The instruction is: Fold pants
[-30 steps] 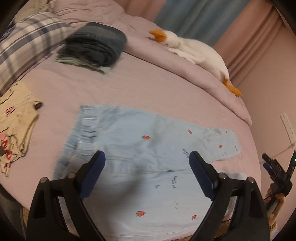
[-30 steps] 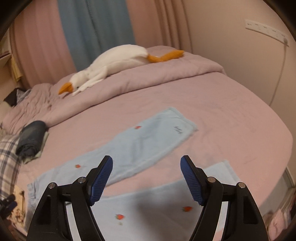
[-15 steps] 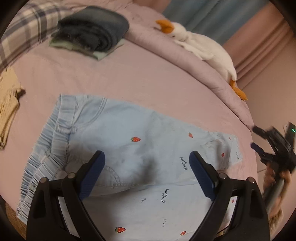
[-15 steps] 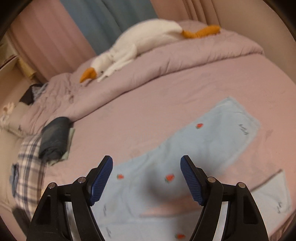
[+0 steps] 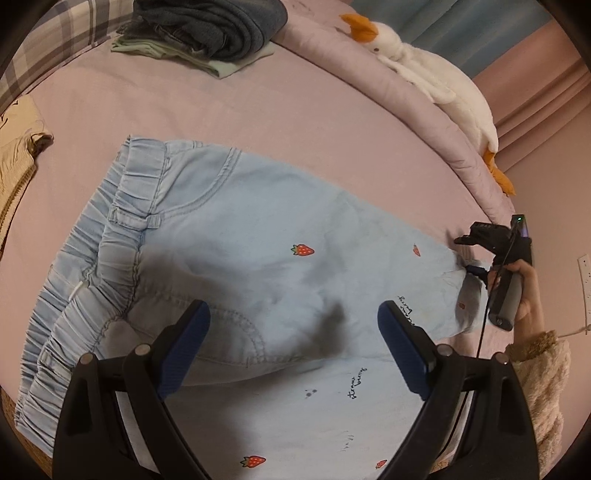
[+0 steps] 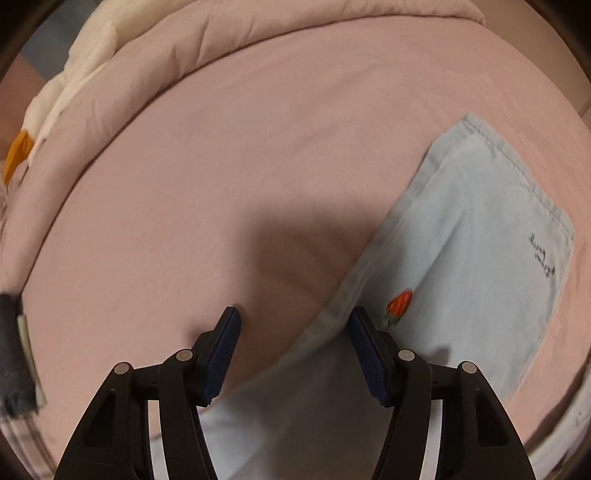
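Note:
Light blue pants (image 5: 258,240) with strawberry prints lie flat on the pink bed, elastic waistband at the left, legs running right. My left gripper (image 5: 293,321) is open and hovers low over the seat of the pants. My right gripper (image 6: 293,325) is open, narrower than before, low over the far edge of one pant leg (image 6: 472,236) near its hem. The right gripper also shows in the left wrist view (image 5: 487,243), at the far leg's end.
Folded dark jeans on a green cloth (image 5: 210,29) lie at the back left. A white goose plush (image 5: 436,77) lies on the rolled duvet (image 6: 229,48) at the back. A cream garment (image 5: 14,155) lies at the left, a plaid pillow (image 5: 55,48) beyond.
Both grippers have dropped closer to the pants. The right gripper has moved down to the far leg's edge and its jaws have narrowed. The left gripper moved in over the seat.

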The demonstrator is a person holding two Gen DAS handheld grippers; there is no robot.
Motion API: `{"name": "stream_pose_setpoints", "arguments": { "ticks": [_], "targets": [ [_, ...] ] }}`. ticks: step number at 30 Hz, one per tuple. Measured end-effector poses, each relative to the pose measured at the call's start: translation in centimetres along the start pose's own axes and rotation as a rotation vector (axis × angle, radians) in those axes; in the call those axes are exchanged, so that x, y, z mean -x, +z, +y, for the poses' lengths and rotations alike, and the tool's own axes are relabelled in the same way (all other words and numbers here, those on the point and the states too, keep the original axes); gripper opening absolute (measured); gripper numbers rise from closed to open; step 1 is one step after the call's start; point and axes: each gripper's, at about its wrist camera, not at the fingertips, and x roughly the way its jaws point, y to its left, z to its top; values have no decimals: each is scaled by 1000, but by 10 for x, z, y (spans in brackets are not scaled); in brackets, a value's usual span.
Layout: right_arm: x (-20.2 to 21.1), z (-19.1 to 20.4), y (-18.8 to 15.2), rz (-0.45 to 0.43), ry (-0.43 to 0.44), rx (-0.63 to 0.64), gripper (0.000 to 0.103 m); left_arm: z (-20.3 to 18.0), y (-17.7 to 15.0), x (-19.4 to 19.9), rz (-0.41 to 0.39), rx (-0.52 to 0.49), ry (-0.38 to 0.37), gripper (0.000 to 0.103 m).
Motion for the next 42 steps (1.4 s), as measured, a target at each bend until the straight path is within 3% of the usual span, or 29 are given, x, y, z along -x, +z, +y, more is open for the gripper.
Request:
{"name": "stream_pose_setpoints", "arguments": {
  "ticks": [2,3,5,6,8,11,13,16,17,21,23,27,28,29,30,31,33,38,42],
  "targets": [
    [1,-1,-1,-7,-43,-17,36,0,0,-1,5,7,3,93],
    [1,-3,-2,-16,-64,-17,30,1,0,-2,7,14,3,93],
    [4,-9,-7,-40,-70,-28,7,2,0,-2,9,26,-2,93],
    [7,-13,-11,-51,-71,-23,7,2,0,-1,11,30,-4,93],
    [20,-28,-22,-76,13,-31,4,1,1,-1,17,33,-10,93],
    [67,-61,-54,-174,187,-46,4,-1,8,2,18,59,-34,92],
    [107,-91,-86,-259,299,-48,4,-7,13,4,5,74,-31,92],
    [147,-132,-135,-340,389,-35,4,-25,23,5,-6,83,-24,92],
    [157,-145,-153,-361,405,-29,4,-32,28,2,1,85,-55,92],
    [166,-176,-206,-379,412,-19,4,-52,43,-20,58,102,-82,91],
    [164,-193,-227,-380,421,-27,4,-60,50,-40,107,117,-37,90],
    [154,-197,-219,-368,389,-12,4,-67,54,-74,167,87,67,77],
    [150,-196,-212,-355,393,-11,4,-63,53,-82,187,91,85,57],
    [146,-197,-207,-348,401,-17,4,-60,52,-86,198,96,94,28],
    [142,-198,-200,-343,406,-25,4,-55,48,-89,204,93,111,15],
    [138,-198,-195,-332,414,-26,4,-52,45,-88,194,87,108,12],
    [137,-197,-191,-326,417,-22,4,-49,36,-69,135,72,44,10],
    [166,-205,-194,-377,402,3,4,-37,-4,20,24,23,-165,9],
    [181,-220,-204,-366,390,-26,4,-16,-55,60,40,-28,-224,9]
  ]
}}
